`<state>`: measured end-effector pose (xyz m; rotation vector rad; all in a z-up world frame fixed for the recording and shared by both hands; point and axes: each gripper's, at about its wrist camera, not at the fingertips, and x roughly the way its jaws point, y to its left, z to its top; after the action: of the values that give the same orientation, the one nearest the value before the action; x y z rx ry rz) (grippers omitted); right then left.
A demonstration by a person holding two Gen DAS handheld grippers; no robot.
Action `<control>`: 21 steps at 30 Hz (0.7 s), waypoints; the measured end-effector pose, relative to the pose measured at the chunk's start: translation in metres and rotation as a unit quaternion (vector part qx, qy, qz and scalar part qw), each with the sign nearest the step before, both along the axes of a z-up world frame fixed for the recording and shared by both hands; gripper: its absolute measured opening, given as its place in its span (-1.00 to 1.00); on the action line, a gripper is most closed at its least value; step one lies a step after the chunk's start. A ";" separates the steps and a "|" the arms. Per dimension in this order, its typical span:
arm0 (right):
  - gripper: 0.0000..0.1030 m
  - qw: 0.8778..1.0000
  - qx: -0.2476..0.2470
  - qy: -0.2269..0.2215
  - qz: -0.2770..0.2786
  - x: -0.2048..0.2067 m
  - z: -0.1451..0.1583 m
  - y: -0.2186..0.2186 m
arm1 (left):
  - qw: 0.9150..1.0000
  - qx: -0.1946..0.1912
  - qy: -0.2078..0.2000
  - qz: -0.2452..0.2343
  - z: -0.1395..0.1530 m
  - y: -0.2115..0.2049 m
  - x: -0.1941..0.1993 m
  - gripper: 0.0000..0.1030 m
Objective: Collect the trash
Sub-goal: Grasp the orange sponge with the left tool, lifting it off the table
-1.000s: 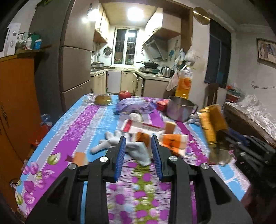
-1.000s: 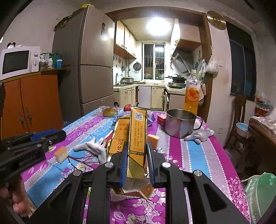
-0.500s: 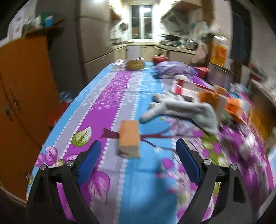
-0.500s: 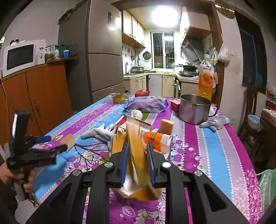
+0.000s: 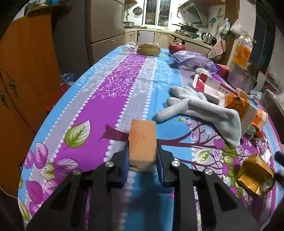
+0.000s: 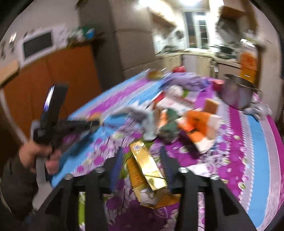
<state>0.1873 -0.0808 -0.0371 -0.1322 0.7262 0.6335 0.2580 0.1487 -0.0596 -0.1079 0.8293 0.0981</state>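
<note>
Left gripper (image 5: 142, 156), angled down toward the floral tablecloth (image 5: 99, 99): its jaws are closing, blue pads pressed on both sides of an orange sponge block (image 5: 142, 142) standing upright between them. A grey glove (image 5: 200, 108) lies beyond the jaws to the right. Right gripper (image 6: 142, 163), likewise tilted down: jaws opening, spread clear of a gold carton (image 6: 145, 165) lying between them on the cloth. The left hand (image 6: 35, 154) grips its tool's handle, well left of these jaws.

A home kitchen-diner: fridge (image 5: 104, 30), range hood (image 5: 193, 14), kettle (image 5: 206, 36), and a floral-clothed table (image 5: 124, 85).
</note>
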 end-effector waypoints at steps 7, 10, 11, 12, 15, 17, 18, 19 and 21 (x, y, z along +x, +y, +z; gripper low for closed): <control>-0.27 0.997 -0.072 0.029 -0.006 0.022 -0.028 0.020 | 1.000 0.000 -0.003 -0.005 0.000 -0.008 -0.004 -0.52; -0.47 0.998 -0.061 0.021 -0.018 0.019 -0.025 0.018 | 1.000 0.005 -0.013 -0.008 0.005 -0.015 -0.009 -0.53; -0.48 0.998 -0.058 0.007 -0.024 0.015 -0.022 0.018 | 1.000 0.007 -0.020 -0.008 0.008 -0.017 -0.012 -0.53; -0.49 0.998 -0.049 -0.005 -0.029 0.012 -0.017 0.015 | 0.999 0.007 -0.031 -0.007 0.015 -0.021 -0.017 -0.53; -0.49 0.997 -0.031 -0.047 -0.059 0.006 0.002 0.006 | 0.998 0.017 -0.066 -0.009 0.035 -0.033 -0.031 -0.53; -0.49 0.993 -0.012 -0.080 -0.090 0.001 0.019 -0.003 | 0.996 0.020 -0.088 -0.015 0.049 -0.044 -0.040 -0.53; -0.49 0.989 -0.004 -0.100 -0.109 -0.002 0.029 -0.009 | 0.994 0.025 -0.102 -0.017 0.058 -0.051 -0.046 -0.53; -0.49 0.986 0.000 -0.112 -0.120 -0.004 0.034 -0.013 | 0.993 0.027 -0.113 -0.019 0.064 -0.057 -0.050 -0.53; -0.49 0.980 0.009 -0.135 -0.142 -0.010 0.047 -0.023 | 0.991 0.026 -0.131 -0.031 0.076 -0.072 -0.058 -0.53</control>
<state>0.1769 -0.1043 0.0097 -0.0933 0.4639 0.3389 0.2003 0.0767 0.0168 -0.0446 0.5675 0.0445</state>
